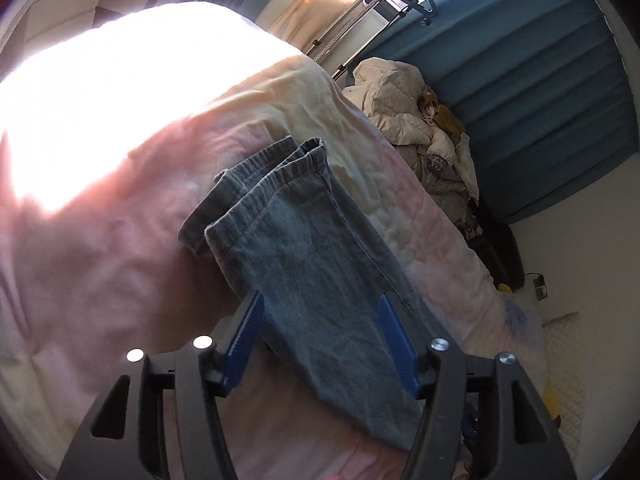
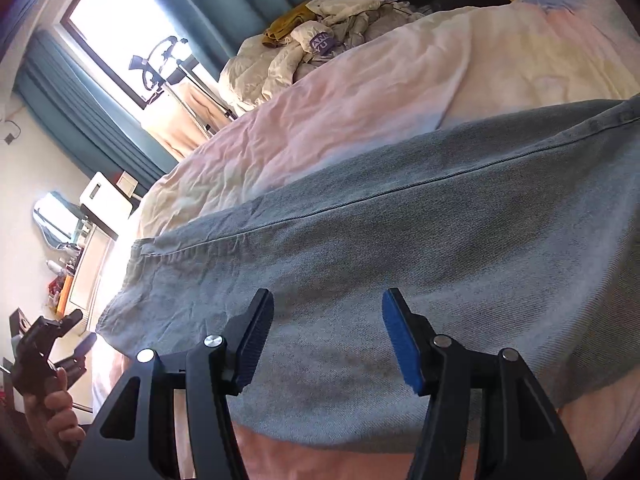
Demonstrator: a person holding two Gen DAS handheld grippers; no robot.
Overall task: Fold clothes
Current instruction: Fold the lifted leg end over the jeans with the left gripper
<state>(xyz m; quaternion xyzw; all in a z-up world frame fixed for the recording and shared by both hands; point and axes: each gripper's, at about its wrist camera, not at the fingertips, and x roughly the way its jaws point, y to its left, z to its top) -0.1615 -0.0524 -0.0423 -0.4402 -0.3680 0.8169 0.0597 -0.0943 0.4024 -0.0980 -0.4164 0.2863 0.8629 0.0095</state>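
Grey-blue jeans [image 1: 304, 248] lie folded lengthwise on the pink bed cover [image 1: 120, 240], with the two leg hems at the far end. My left gripper [image 1: 320, 304] stands open just over the legs, the denim showing between its blue pads [image 1: 394, 336]. In the right wrist view the jeans [image 2: 400, 240] stretch across the cover [image 2: 320, 120]. My right gripper [image 2: 328, 300] hovers open above the denim, with nothing pinched. A hand holds the left gripper [image 2: 82, 330] at that view's left edge, beside the hem end.
A heap of pale crumpled clothes [image 1: 408, 104] [image 2: 320, 40] sits at the bed's far side by the teal curtain [image 1: 520, 80]. A clothes rack [image 1: 360, 20] stands at the bright window. A dresser with small items [image 2: 92, 248] is past the bed's end.
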